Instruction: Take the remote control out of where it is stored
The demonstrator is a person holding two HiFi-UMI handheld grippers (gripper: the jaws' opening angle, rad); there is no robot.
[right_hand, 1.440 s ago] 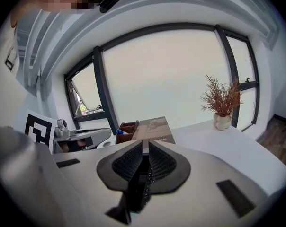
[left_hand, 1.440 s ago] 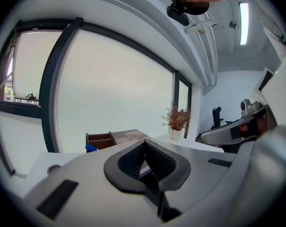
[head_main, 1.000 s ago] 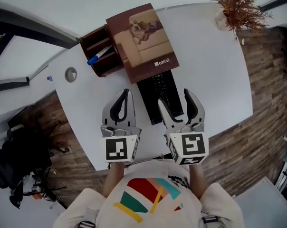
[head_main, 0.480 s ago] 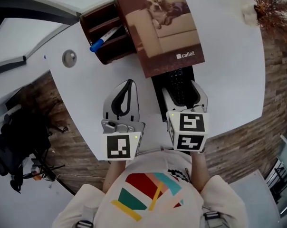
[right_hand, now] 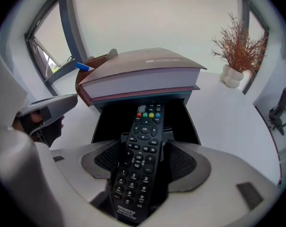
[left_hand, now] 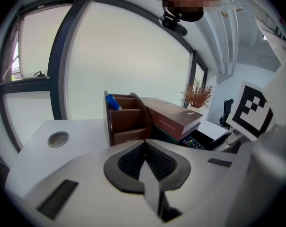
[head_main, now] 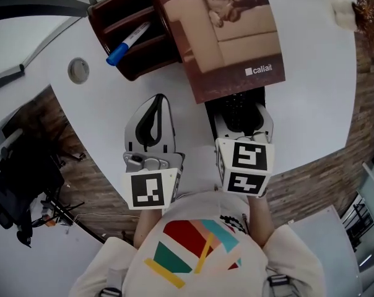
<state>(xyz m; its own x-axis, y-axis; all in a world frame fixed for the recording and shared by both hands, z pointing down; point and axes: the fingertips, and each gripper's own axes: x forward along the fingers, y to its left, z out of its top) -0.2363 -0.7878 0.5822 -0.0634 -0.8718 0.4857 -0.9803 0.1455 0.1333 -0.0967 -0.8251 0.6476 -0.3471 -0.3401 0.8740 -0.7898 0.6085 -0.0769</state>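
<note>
Gripping the remote control by both long edges, the right gripper is closed on it, with the ribbed pads pressed against its sides. The near end of the remote control is seen sticking out behind the jaws toward the camera, while its far end, with 4 coloured buttons, is reached into an open-fronted black holder just ahead of the gripper. A thick book is laid flat on top of that holder, directly above and ahead of the jaws.

To the left of the right gripper, the left gripper is held over the white table with its 2 jaws pressed together and nothing between them. Ahead of the left gripper, a brown desk organiser is stood touching the book's left side, and 1 blue marker is lodged in it. Further to the left, a round grommet is set into the tabletop. Far ahead and to the right of the right gripper, a dried plant is stood in a white vase.
</note>
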